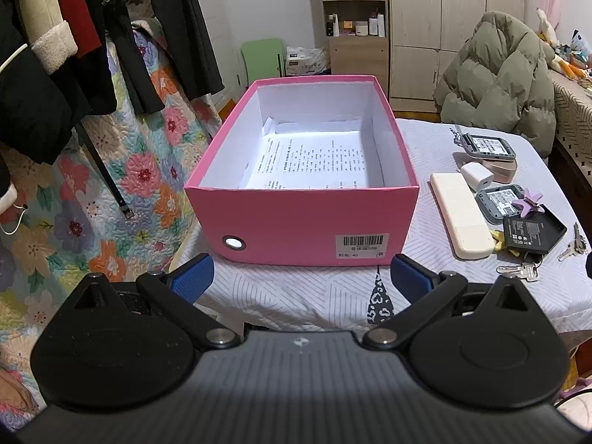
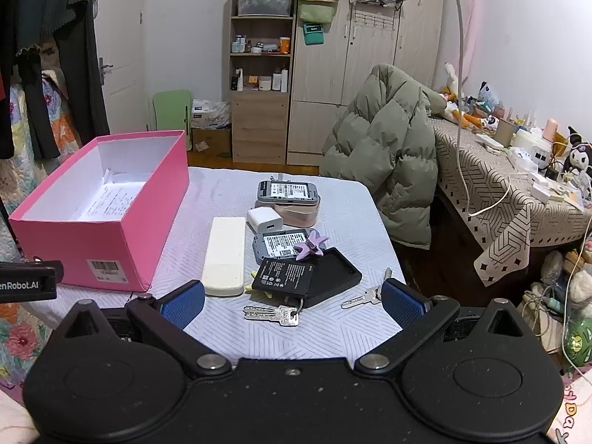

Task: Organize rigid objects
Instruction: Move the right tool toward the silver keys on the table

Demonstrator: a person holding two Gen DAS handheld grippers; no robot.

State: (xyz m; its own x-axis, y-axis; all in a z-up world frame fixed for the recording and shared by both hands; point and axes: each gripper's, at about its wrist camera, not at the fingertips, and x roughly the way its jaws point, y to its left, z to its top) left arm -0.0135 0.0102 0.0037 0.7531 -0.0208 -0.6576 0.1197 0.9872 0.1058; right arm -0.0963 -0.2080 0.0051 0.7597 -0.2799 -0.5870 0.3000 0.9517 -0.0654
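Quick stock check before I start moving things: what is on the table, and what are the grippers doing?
box: 1, pink, table left, open, printed paper inside
remote: 1, cream, right of box
charger: 1, white, beyond remote
grey devices: 2, label-side up, far one on a pink case
hair clip: 1, purple, on near device
battery: 1, black, on black cover
keys: silver, front
left gripper: open, empty
right gripper: open, empty
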